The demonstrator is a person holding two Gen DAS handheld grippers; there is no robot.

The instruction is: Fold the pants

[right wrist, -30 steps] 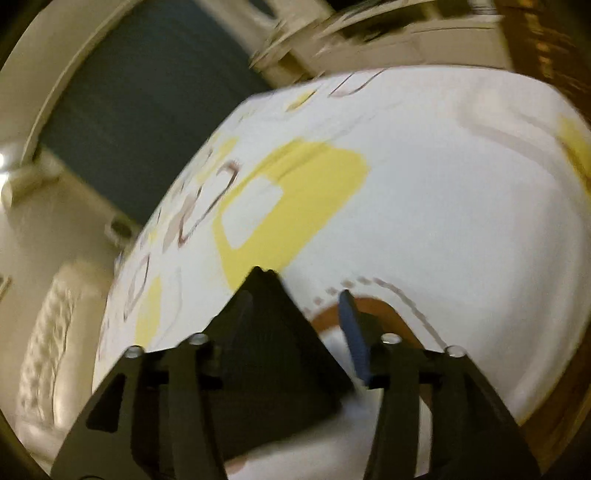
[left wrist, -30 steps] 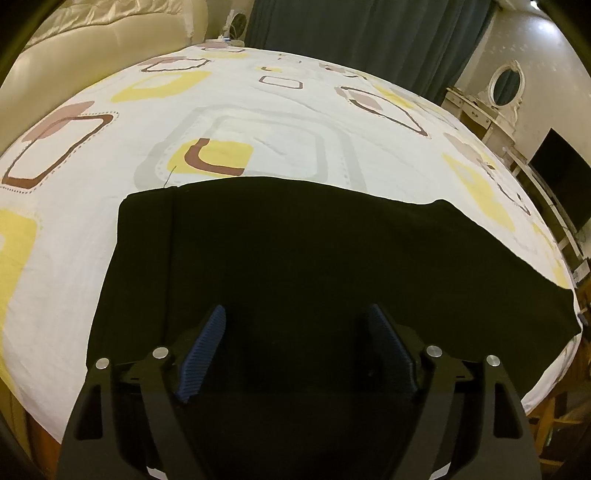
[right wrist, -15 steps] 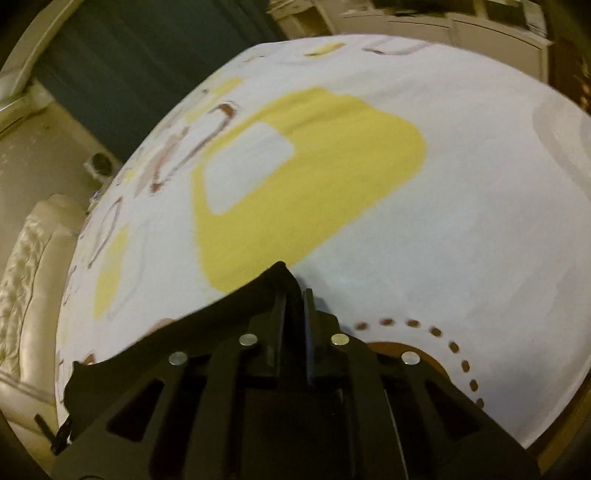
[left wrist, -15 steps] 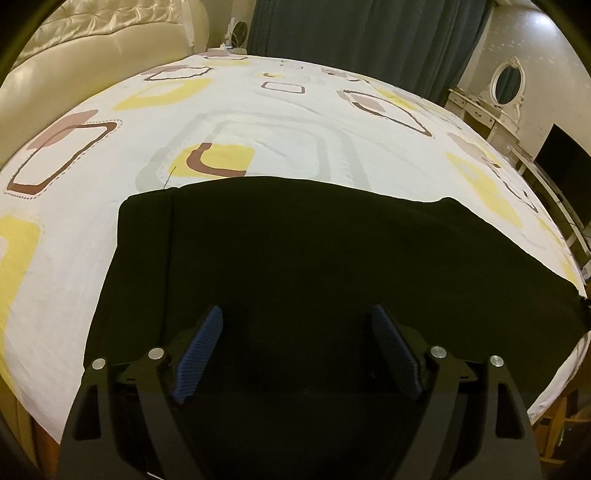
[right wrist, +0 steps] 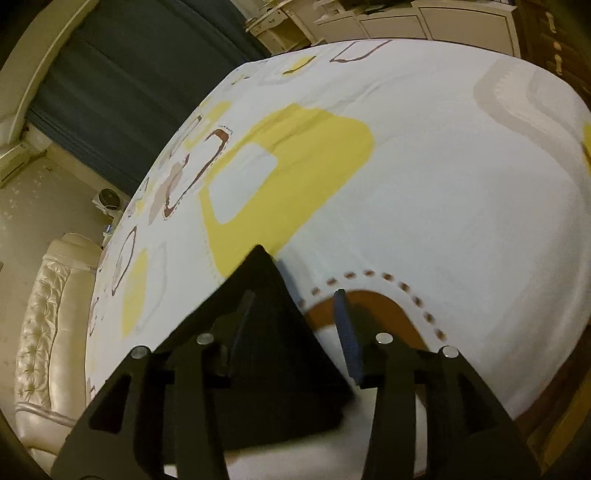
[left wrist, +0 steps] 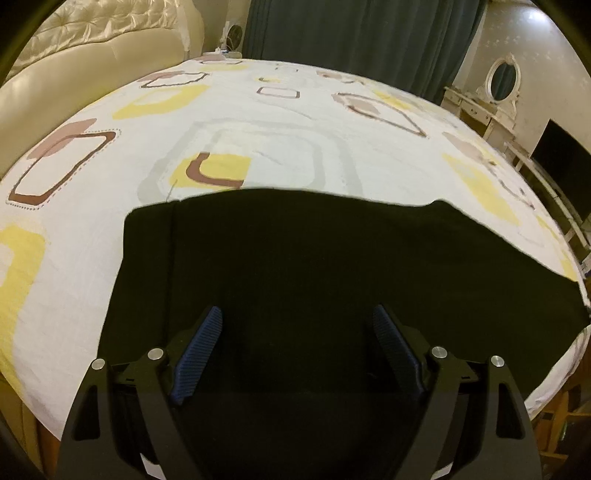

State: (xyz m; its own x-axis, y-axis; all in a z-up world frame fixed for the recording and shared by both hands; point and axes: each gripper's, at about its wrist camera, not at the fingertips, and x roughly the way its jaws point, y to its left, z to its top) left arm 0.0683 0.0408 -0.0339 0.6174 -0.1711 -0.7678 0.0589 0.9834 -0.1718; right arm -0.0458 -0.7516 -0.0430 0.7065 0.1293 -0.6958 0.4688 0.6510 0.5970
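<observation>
Black pants lie flat across the near part of the bed in the left wrist view, waistband at the left. My left gripper is open above the middle of the pants, holding nothing. In the right wrist view a pointed corner of the pants lies on the sheet between the jaws. My right gripper is open around that corner, its blue pads apart from the cloth.
The bed sheet is white with yellow, brown and grey squares. A cream tufted headboard stands at the far left. Dark curtains, a white vanity with oval mirror and a dark screen stand beyond the bed.
My right gripper was shut on the pants corner half a second ago and has now opened, leaving the corner on the sheet. My left gripper stays open and has hardly moved.
</observation>
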